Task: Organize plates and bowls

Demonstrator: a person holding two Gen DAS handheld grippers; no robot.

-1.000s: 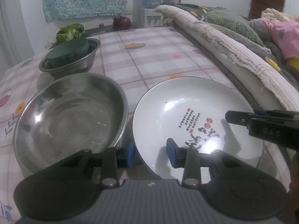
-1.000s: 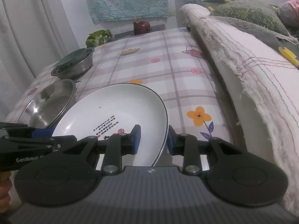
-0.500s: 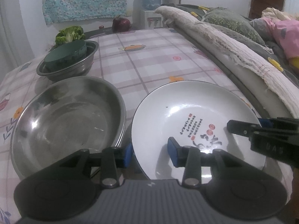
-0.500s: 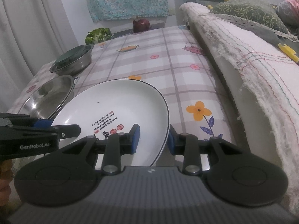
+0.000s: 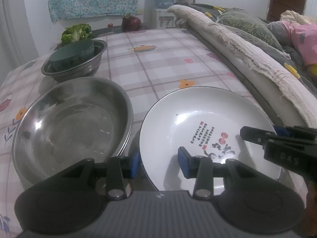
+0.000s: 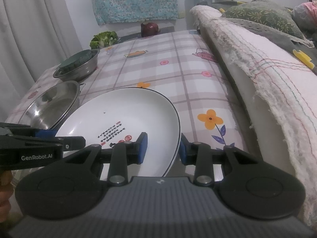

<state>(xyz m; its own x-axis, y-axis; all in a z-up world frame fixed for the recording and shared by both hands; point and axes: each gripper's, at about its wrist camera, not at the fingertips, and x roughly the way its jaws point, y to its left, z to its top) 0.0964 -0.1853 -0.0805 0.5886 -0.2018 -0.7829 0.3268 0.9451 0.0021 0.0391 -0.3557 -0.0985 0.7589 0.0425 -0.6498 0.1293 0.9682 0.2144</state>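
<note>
On the checked tablecloth [image 5: 158,63] sits a white plate [image 5: 198,119], just beside a large steel bowl [image 5: 71,123]. Left gripper [image 5: 158,159] straddles the plate's near-left rim, jaws spread, pads clear. Right gripper [image 6: 163,148] straddles its right rim, likewise spread. Beyond the steel bowl, a smaller bowl [image 5: 79,67] holds a green dish [image 5: 72,52].

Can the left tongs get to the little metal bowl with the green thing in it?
Probably yes. The left tongs straddle the white plate's rim, and the big steel bowl sits between them and the little bowl, so they would need to go over it.
</note>
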